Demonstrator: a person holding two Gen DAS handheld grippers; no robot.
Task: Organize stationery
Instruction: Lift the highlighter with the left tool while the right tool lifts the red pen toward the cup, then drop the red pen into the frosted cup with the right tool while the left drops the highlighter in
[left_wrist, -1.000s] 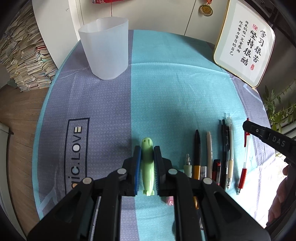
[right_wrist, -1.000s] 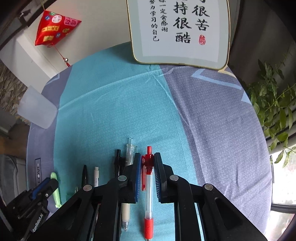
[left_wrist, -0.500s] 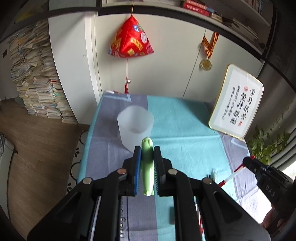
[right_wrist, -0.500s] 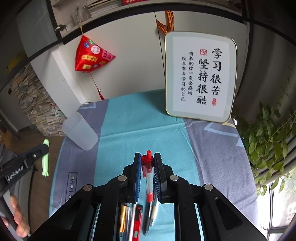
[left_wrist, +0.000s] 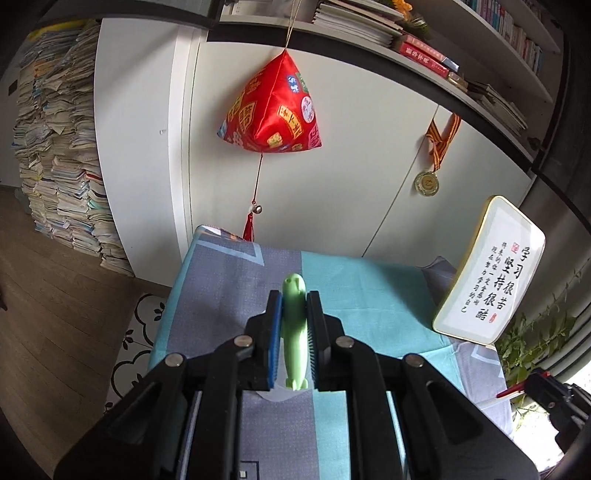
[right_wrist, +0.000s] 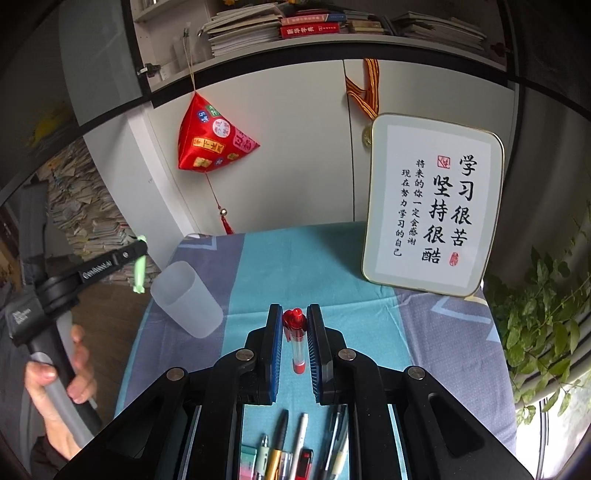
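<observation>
My left gripper (left_wrist: 294, 301) is shut on a light green pen (left_wrist: 294, 328) and holds it high above the table; it also shows in the right wrist view (right_wrist: 138, 254), above and left of the frosted white cup (right_wrist: 186, 299). My right gripper (right_wrist: 294, 319) is shut on a red and clear pen (right_wrist: 297, 341), lifted above the teal and grey tablecloth (right_wrist: 303, 266). Several pens and a red USB stick (right_wrist: 304, 459) lie in a row on the cloth below the right gripper. In the left wrist view only a sliver of the cup (left_wrist: 280, 397) shows under the fingers.
A framed calligraphy plaque (right_wrist: 432, 205) leans at the back right of the table. A red pyramid ornament (right_wrist: 210, 142) hangs on the white cabinet behind. A green plant (right_wrist: 539, 314) stands right of the table. Stacks of papers (left_wrist: 55, 166) fill the left.
Both grippers have risen well above the table, each carrying its pen. The left gripper has moved over toward the cup, which has slipped out of its view beneath the fingers.
</observation>
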